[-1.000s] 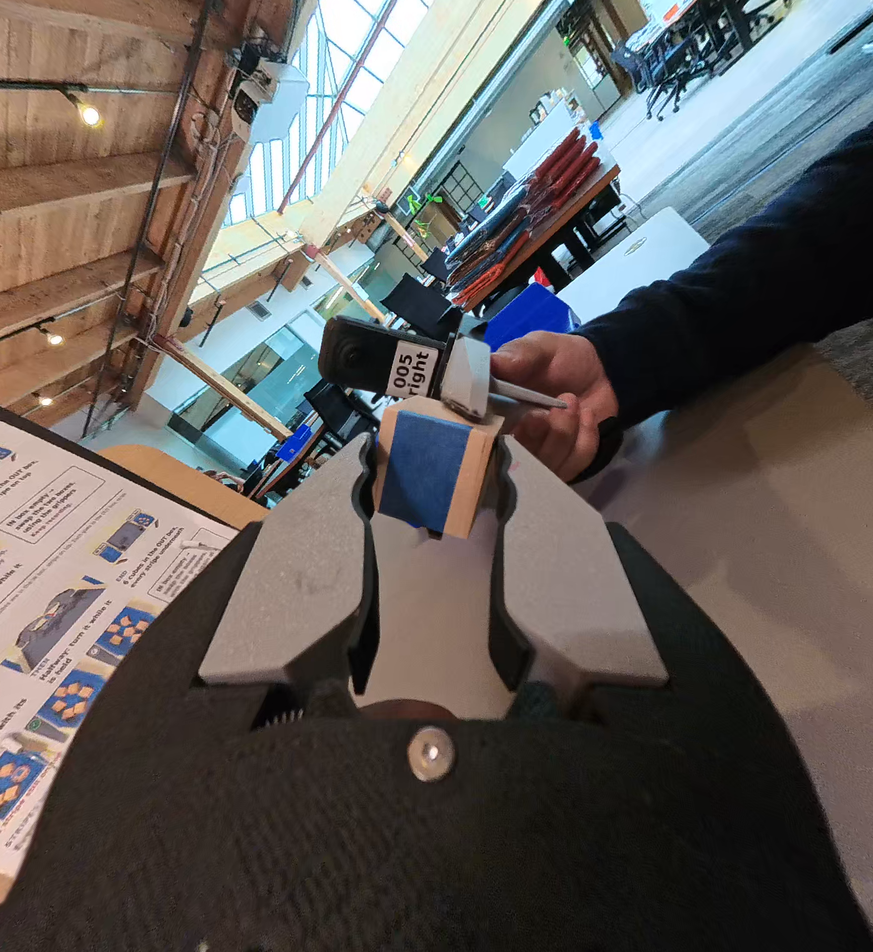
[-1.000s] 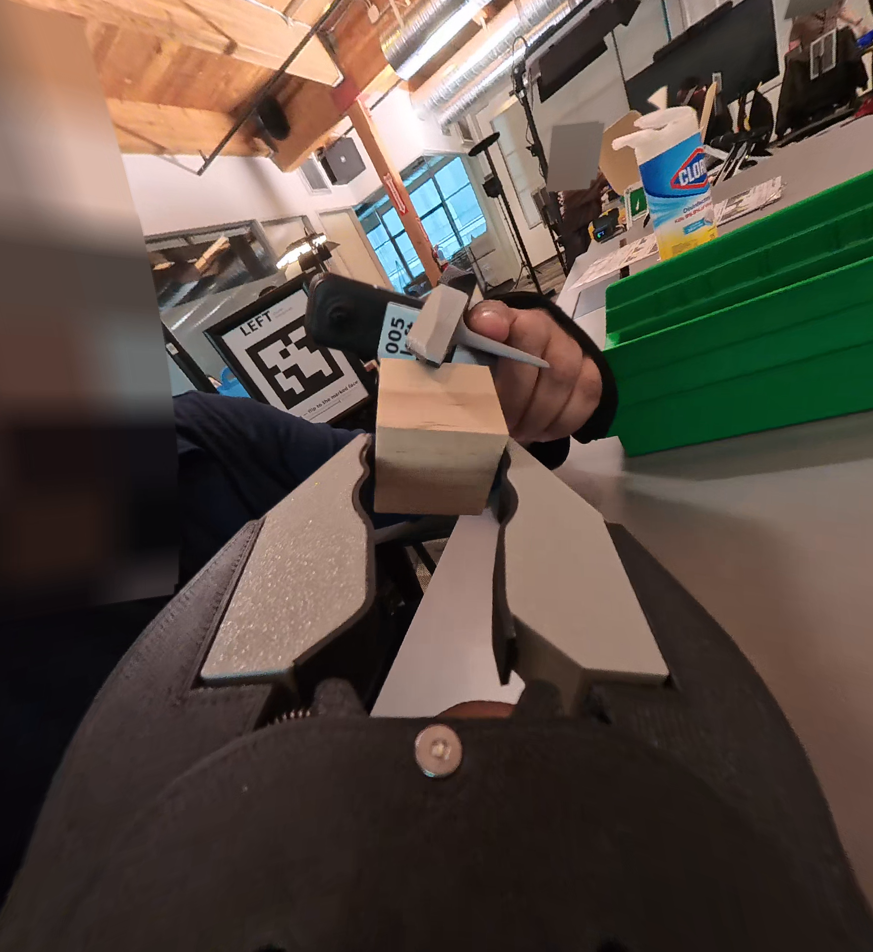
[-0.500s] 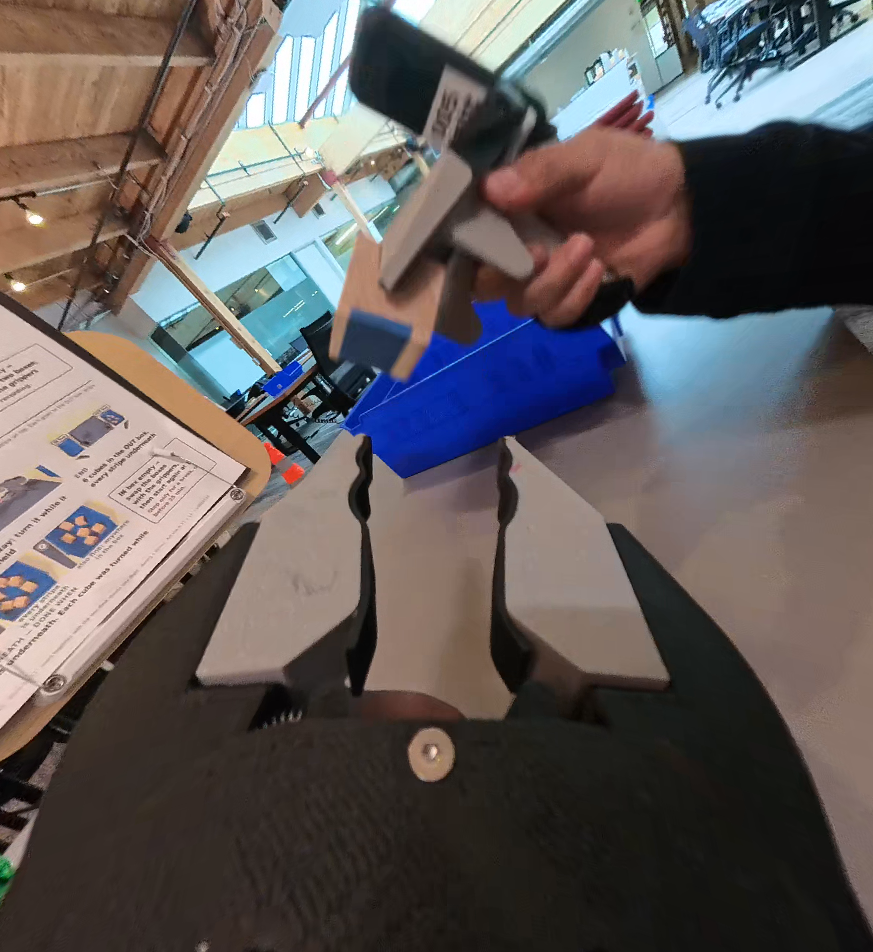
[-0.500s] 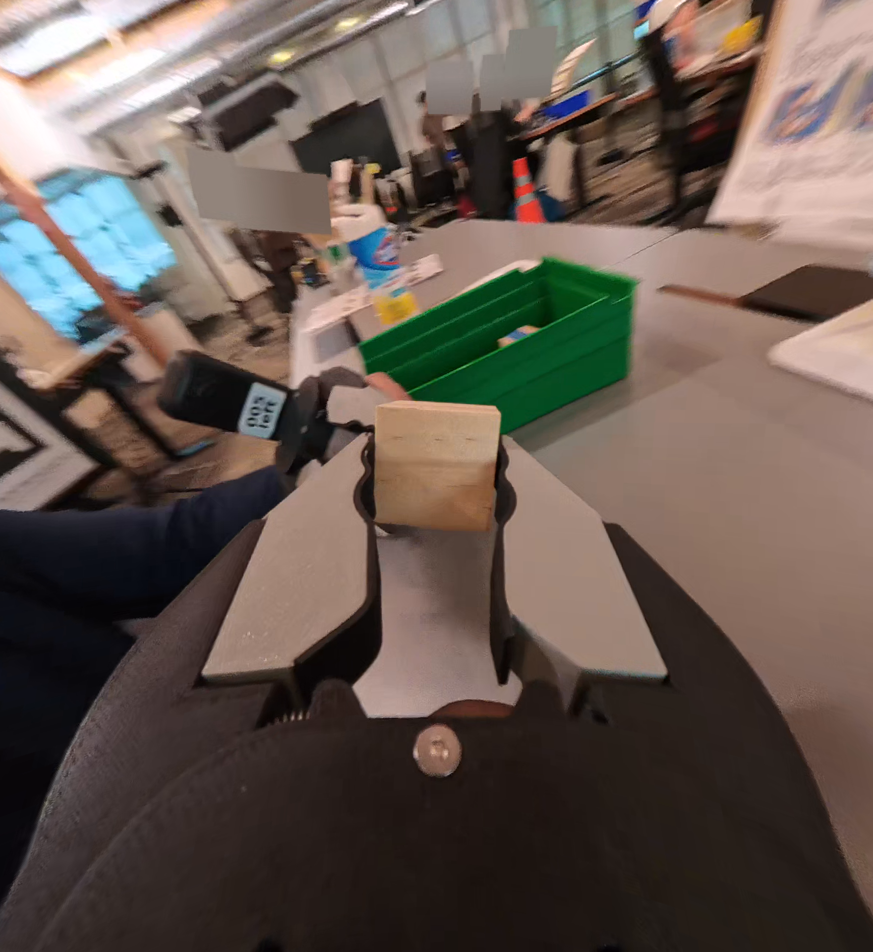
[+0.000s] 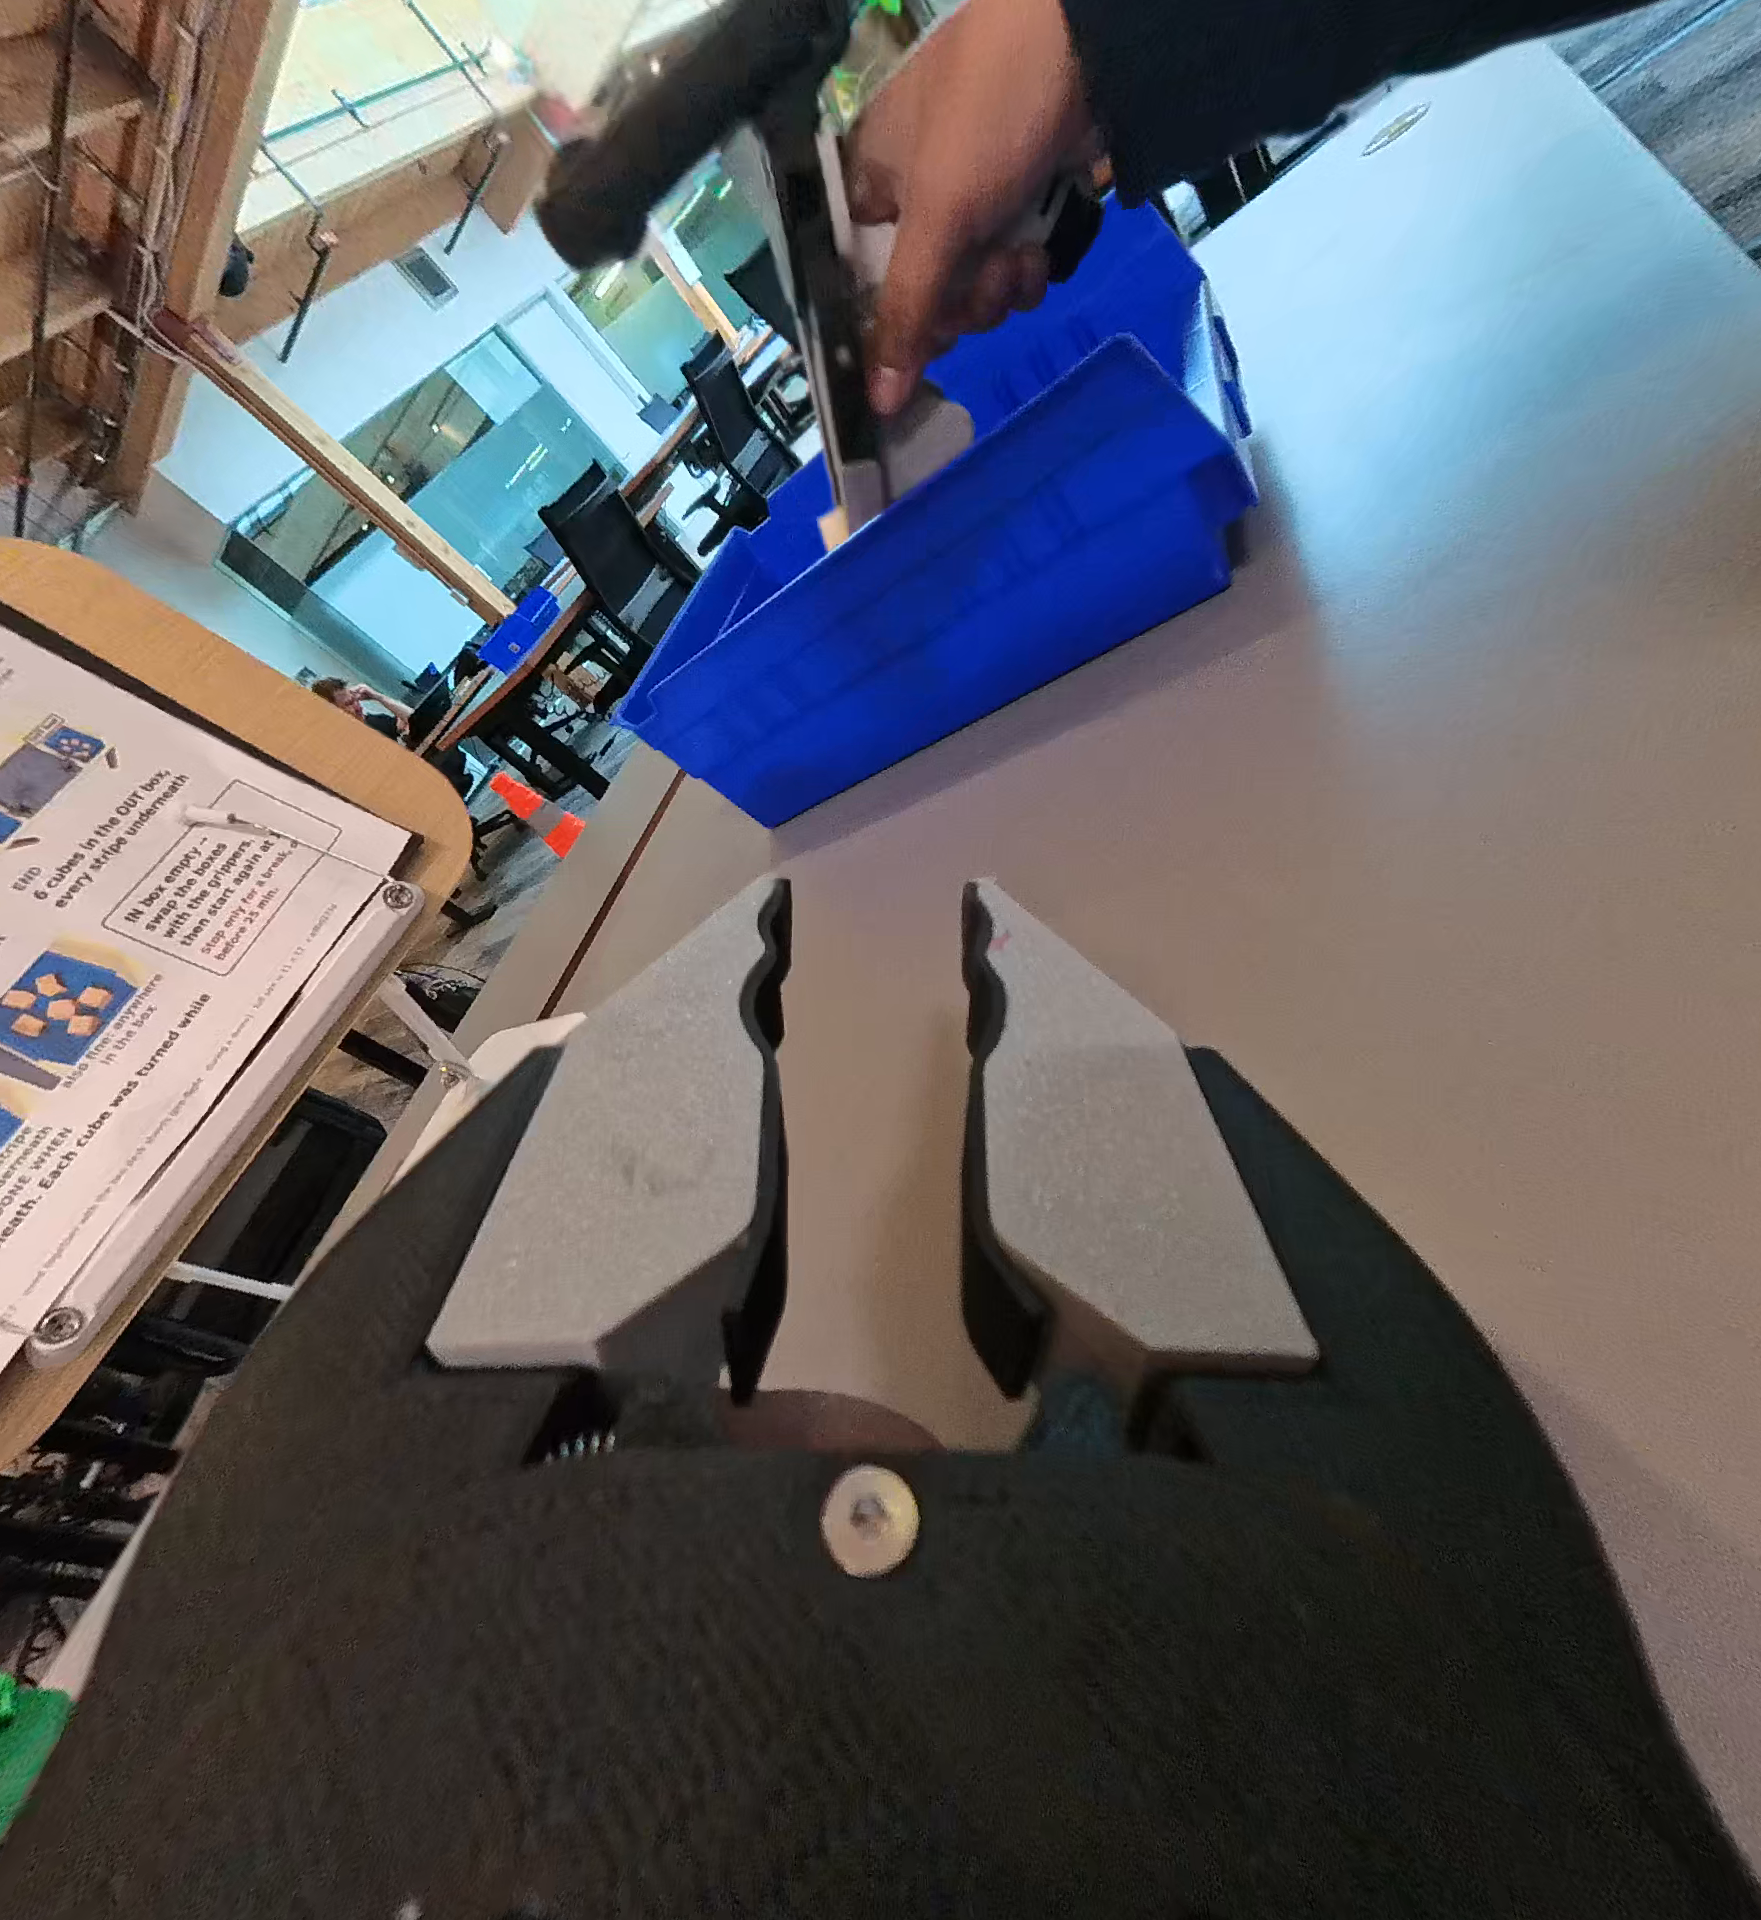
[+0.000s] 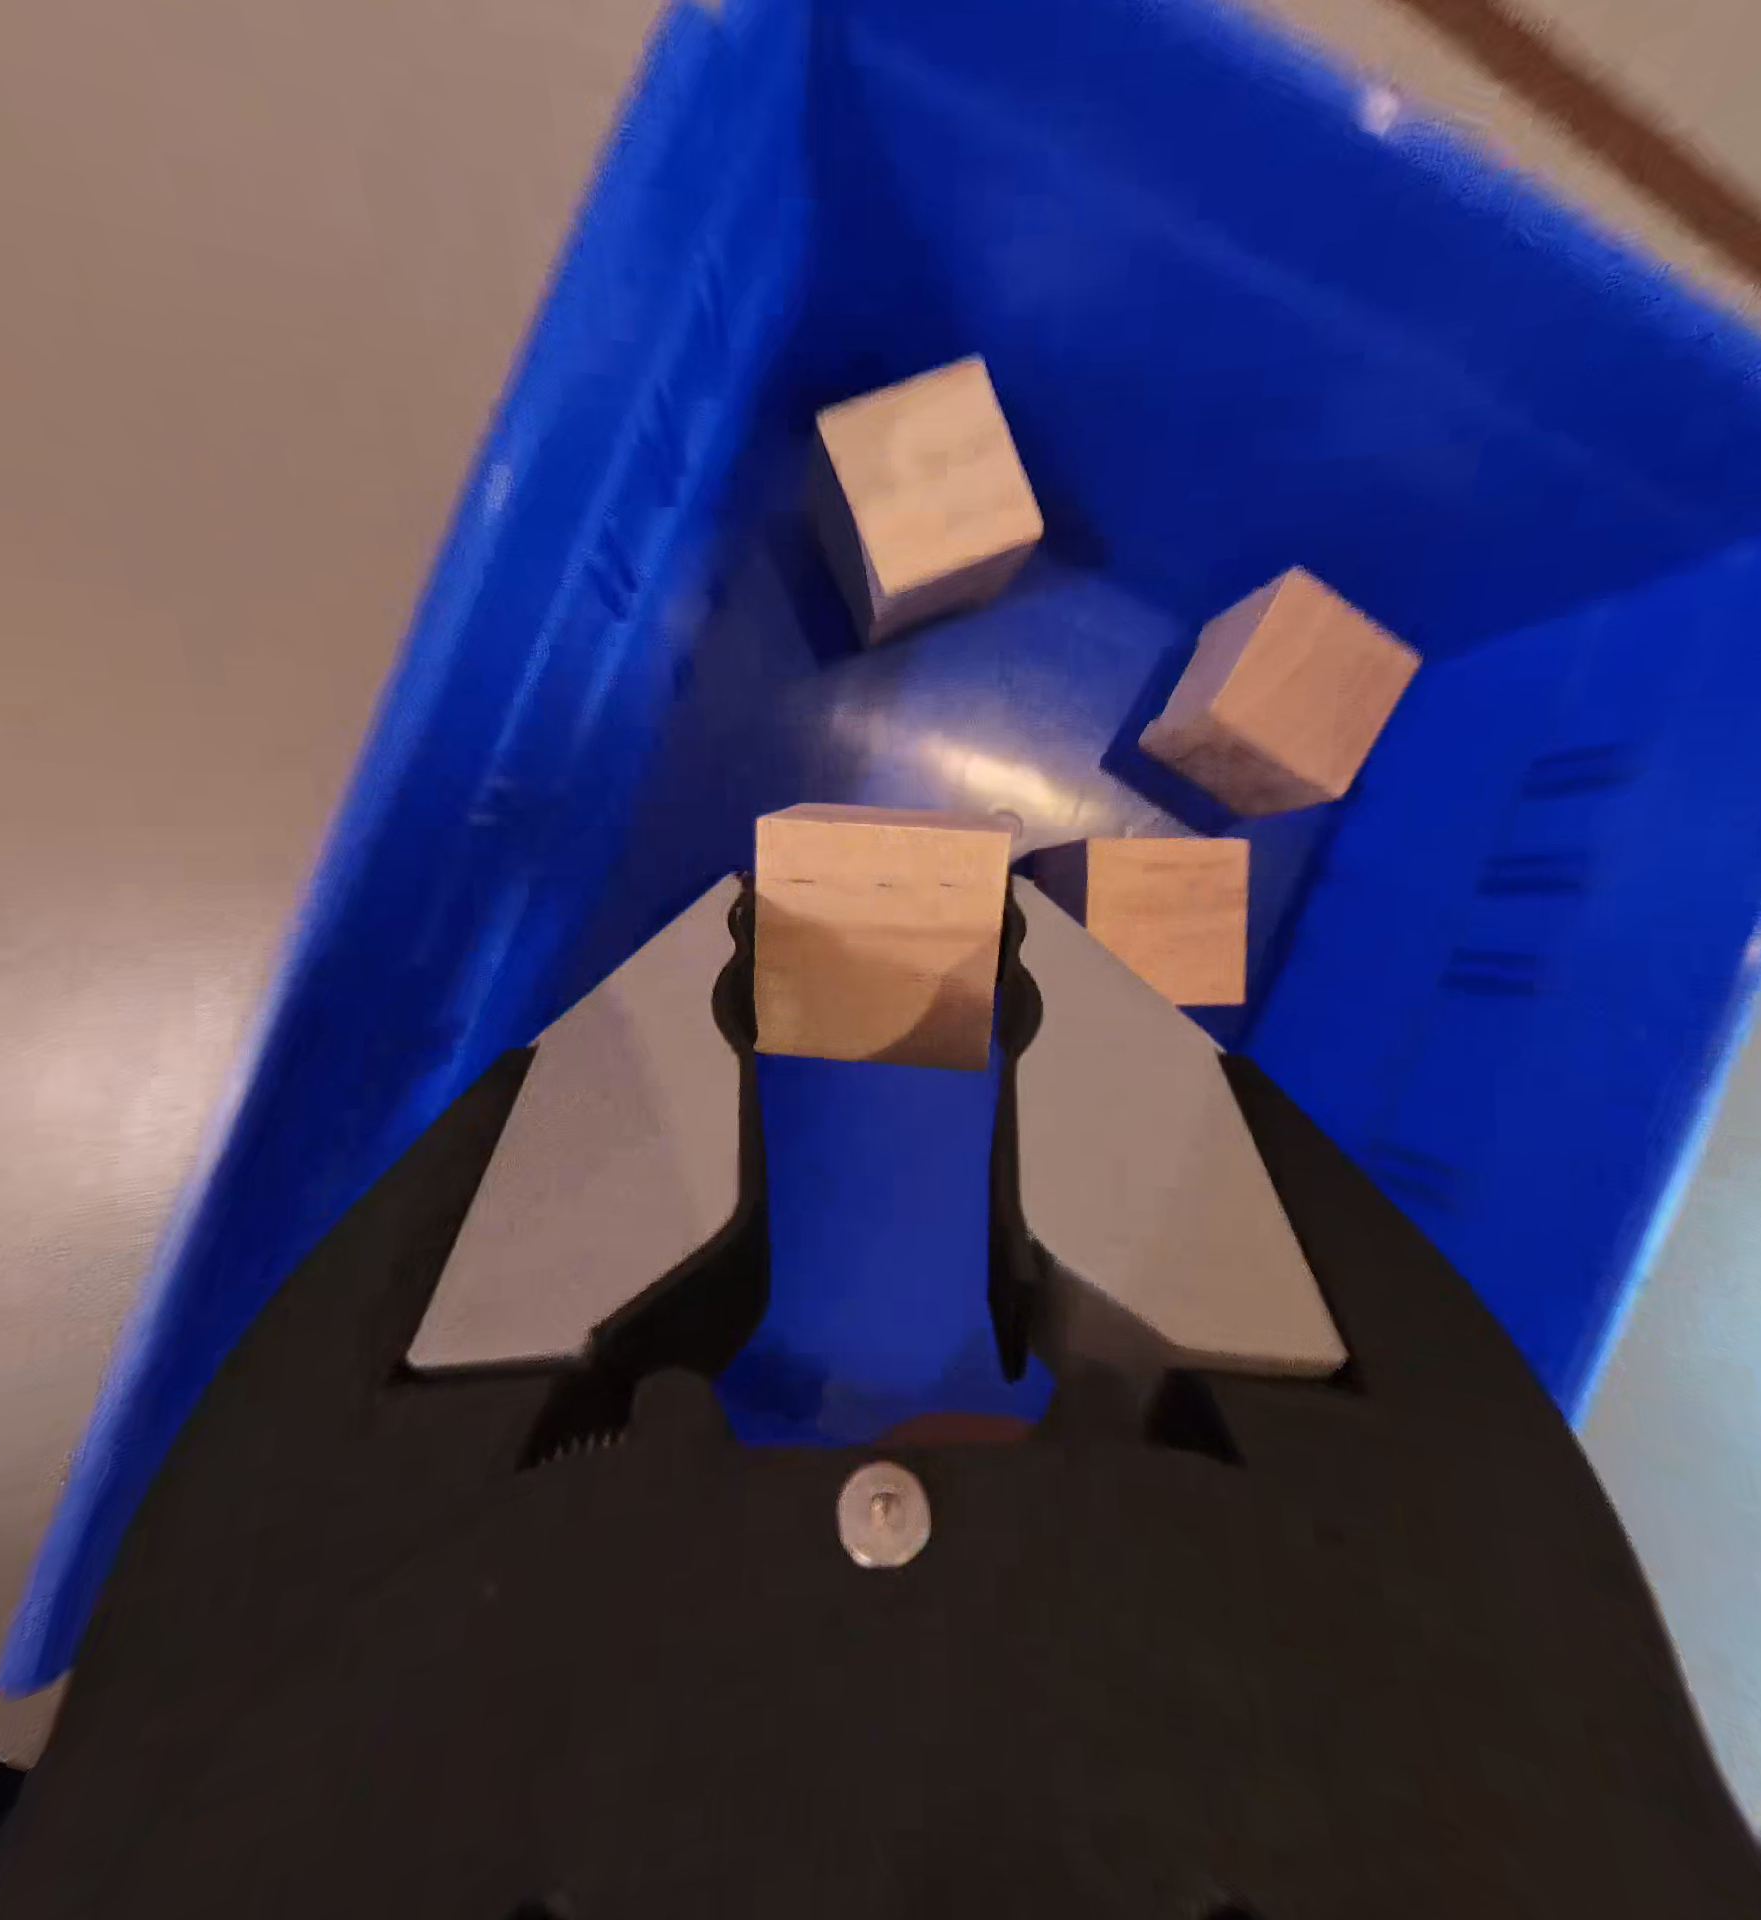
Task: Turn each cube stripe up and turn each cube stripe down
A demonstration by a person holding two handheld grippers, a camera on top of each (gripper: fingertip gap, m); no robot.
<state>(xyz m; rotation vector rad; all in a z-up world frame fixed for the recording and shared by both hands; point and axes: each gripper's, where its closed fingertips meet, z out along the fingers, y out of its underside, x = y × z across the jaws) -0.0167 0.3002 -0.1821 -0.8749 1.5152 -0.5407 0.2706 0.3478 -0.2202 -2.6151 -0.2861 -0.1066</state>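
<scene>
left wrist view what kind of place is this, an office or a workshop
Likely an open-plan office or lab used as a workspace. Behind the grey table stand rows of desks with black office chairs, glass partition walls and exposed timber beams. An orange traffic cone sits on the floor.

held cube stripe unseen, right tool blurred (tips behind bin wall)

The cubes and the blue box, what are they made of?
The cubes, like the held cube, look like bare, pale wood: faint grain lines show, with a matte surface. The blue box looks like moulded plastic: smooth and even in colour, with a soft shine on its floor.
</scene>
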